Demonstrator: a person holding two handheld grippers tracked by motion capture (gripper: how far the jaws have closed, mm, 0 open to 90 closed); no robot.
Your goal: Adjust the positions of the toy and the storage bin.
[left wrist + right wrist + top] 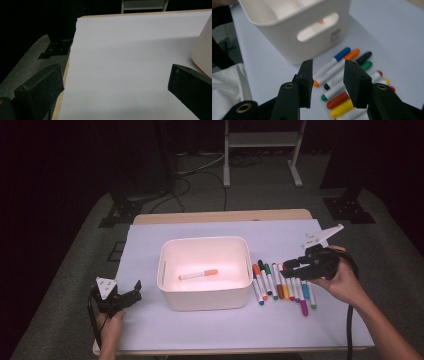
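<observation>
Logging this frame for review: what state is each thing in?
Bin: upright, open-topped.
Orange marker: lying flat inside the bin.
Loose markers: capped, lying in a row right of the bin.
Left claw: open, empty.
Right claw: open, empty, over the markers.

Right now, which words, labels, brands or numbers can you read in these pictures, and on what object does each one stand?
No text can be read.
Small label on the white bin, beside its handle slot: too blurred to read.
Dark print on the barrels of the markers: too small and blurred to read.
White paper sheet: no writing on it.
</observation>
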